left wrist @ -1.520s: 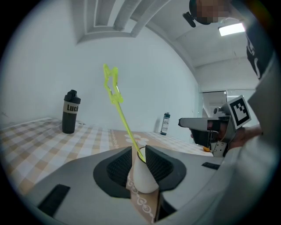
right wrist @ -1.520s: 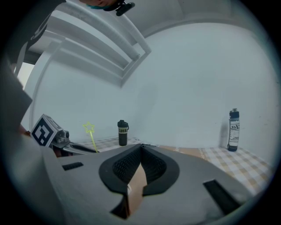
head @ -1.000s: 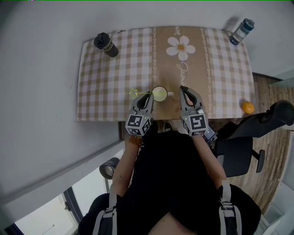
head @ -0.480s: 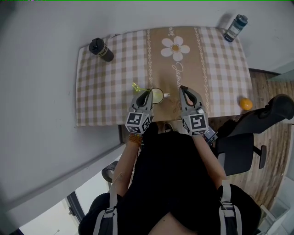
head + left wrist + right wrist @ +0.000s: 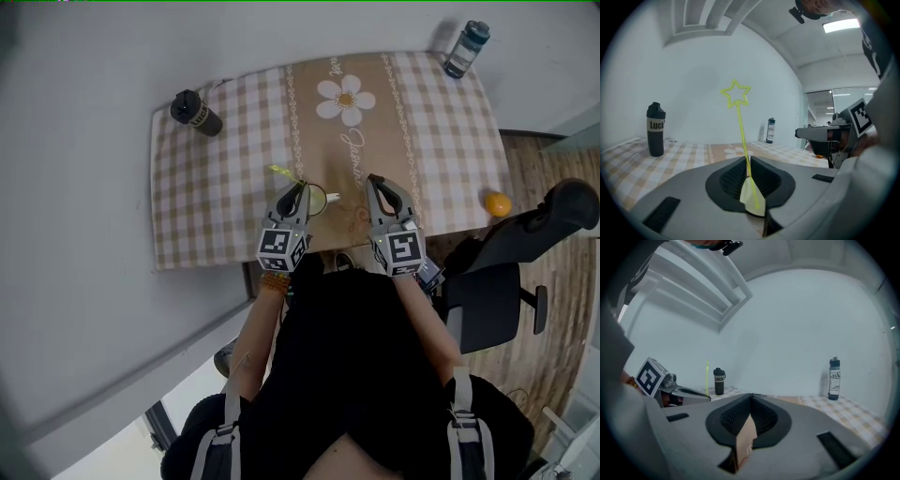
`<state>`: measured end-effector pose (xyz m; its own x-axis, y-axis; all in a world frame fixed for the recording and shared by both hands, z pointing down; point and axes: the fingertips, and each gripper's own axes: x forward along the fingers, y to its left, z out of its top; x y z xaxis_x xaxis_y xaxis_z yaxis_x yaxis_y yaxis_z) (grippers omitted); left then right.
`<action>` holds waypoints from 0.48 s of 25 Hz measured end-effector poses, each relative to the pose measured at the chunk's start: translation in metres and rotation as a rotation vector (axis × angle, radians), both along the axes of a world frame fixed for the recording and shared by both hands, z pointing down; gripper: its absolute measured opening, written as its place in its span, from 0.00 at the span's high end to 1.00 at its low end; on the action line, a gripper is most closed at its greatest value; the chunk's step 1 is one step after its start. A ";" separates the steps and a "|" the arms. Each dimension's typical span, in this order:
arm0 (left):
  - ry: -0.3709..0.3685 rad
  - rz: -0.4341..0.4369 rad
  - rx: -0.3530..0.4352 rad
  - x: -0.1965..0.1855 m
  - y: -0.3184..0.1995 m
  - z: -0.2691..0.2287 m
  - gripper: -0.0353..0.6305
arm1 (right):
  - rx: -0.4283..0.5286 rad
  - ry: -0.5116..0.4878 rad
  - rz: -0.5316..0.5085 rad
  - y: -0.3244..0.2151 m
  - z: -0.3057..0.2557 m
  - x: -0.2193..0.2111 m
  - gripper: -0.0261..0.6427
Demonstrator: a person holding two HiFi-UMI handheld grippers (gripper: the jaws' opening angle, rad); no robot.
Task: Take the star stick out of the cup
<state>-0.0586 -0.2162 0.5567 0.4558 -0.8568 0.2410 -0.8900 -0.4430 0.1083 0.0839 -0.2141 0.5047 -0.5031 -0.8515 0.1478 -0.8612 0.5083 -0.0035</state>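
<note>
**Operator:** Yellow star stick (image 5: 741, 134): where was it?

**Technician:** It was clamped between the ribbed pads of the left gripper (image 5: 746, 161), with the shaft near upright and the star end uppermost. The jaws were easing open with the shaft between them and the pads on it.

**Operator:** And the cup (image 5: 320, 198)?

**Technician:** It stood on the checked cloth (image 5: 216, 187), just right of the left gripper's tips.

**Operator:** Right gripper (image 5: 751, 397)?

**Technician:** Its jaws were closed together on nothing, and it was held right of the cup, apart from it.

**Operator:** Other items?

**Technician:** A black bottle (image 5: 195, 112) was at the far left, a second bottle (image 5: 466, 48) at the far right, and an orange (image 5: 497, 202) at the near right edge.
</note>
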 end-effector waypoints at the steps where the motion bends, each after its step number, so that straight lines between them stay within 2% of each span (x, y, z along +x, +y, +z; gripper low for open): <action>1: -0.004 0.003 0.000 0.001 0.000 0.000 0.90 | 0.001 -0.001 0.000 0.000 0.000 0.000 0.95; 6: -0.092 0.033 0.038 0.008 0.003 -0.003 0.90 | 0.004 -0.001 -0.003 0.002 -0.001 -0.002 0.95; 12: -0.087 0.015 0.053 0.004 0.007 -0.007 0.92 | 0.004 0.004 -0.013 0.005 0.000 -0.006 0.95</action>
<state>-0.0549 -0.2096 0.5498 0.4484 -0.8626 0.2344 -0.8880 -0.4597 0.0069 0.0777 -0.2090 0.5050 -0.5136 -0.8455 0.1464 -0.8545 0.5194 0.0021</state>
